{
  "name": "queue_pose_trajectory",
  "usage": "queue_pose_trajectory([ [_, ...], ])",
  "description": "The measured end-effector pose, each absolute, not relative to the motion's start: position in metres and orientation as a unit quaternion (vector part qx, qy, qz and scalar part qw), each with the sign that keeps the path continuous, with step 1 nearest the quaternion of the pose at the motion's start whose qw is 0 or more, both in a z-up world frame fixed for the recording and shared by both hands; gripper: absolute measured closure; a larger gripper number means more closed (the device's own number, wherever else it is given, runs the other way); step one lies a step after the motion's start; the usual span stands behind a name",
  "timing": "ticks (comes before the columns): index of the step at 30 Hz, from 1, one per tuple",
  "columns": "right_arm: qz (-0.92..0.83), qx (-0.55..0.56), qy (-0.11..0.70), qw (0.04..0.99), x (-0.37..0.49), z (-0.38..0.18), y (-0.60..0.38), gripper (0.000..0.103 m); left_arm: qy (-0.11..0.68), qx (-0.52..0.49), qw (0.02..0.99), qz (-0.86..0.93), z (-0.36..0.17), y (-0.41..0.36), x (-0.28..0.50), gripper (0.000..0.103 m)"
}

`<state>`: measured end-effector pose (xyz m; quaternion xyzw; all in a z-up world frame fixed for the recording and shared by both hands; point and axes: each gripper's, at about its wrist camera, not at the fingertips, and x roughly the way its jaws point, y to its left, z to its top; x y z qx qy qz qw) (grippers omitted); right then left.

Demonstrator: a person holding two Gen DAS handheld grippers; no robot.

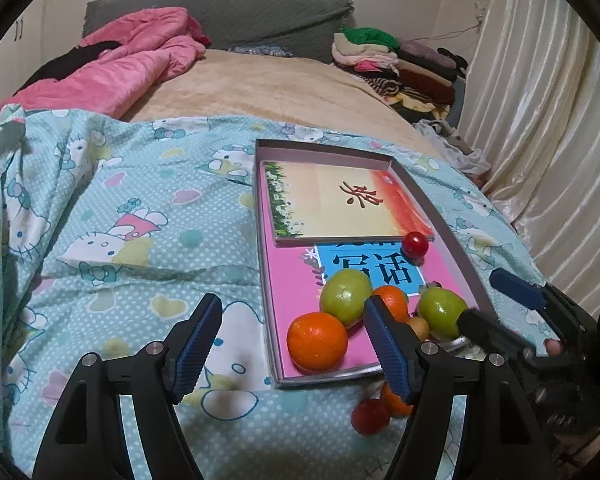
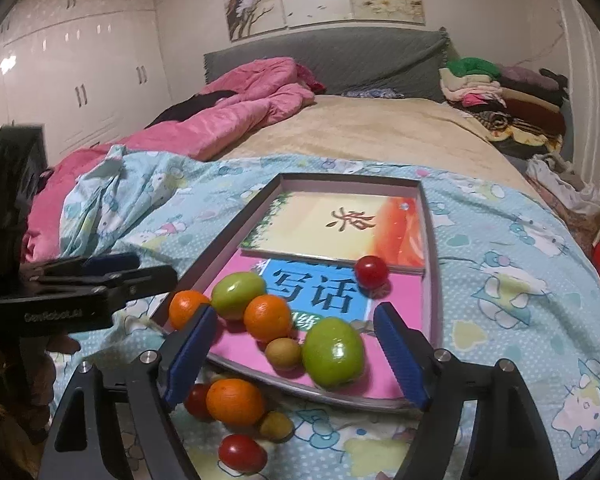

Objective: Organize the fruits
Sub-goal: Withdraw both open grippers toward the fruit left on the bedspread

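Note:
A shallow tray (image 1: 259, 200) (image 2: 432, 260) lies on the bed with two books in it. Inside are two oranges (image 1: 317, 342) (image 2: 268, 318), two green fruits (image 1: 346, 296) (image 2: 334, 350), a small yellowish fruit (image 2: 284, 354) and a red tomato (image 1: 415, 245) (image 2: 371, 271). Loose on the sheet before the tray lie another orange (image 2: 235, 402), two tomatoes (image 2: 242, 453) and a small yellow fruit (image 2: 276, 426). My left gripper (image 1: 294, 302) is open over the tray's near left corner, pads clear of the orange. My right gripper (image 2: 296, 314) is open above the near fruits, touching none.
The blue cartoon-print sheet (image 1: 140, 240) covers the near bed. A pink quilt (image 1: 140, 52) is bunched at the far left, and folded clothes (image 1: 400, 64) are stacked at the far right. A curtain (image 1: 540, 120) hangs to the right, and white wardrobes (image 2: 80, 80) stand left.

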<state>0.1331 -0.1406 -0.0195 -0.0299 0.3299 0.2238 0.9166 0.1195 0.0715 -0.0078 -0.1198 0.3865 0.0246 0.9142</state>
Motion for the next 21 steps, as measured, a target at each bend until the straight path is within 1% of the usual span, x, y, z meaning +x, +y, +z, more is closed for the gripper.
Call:
queue_pose_trajectory([
  [2, 0.216, -0.021, 0.329, 0.919, 0.133, -0.018, -0.147, 0.019, 0.388, -0.117, 0.914, 0.022, -0.008, 0.071, 0.118, 0.028],
  [8, 0.199, 0.019, 0.325, 0.924, 0.135, -0.011, -0.168, 0.017, 0.389, -0.112, 0.914, 0.013, -0.006, 0.066, 0.114, 0.025],
  [13, 0.192, 0.055, 0.331, 0.922, 0.137, -0.011, -0.183, 0.016, 0.386, -0.106, 0.917, 0.007, -0.003, 0.061, 0.111, 0.024],
  [21, 0.188, 0.056, 0.341, 0.919, 0.132, -0.011, -0.187, 0.013, 0.392, -0.102, 0.914, -0.014, -0.002, 0.054, 0.106, 0.024],
])
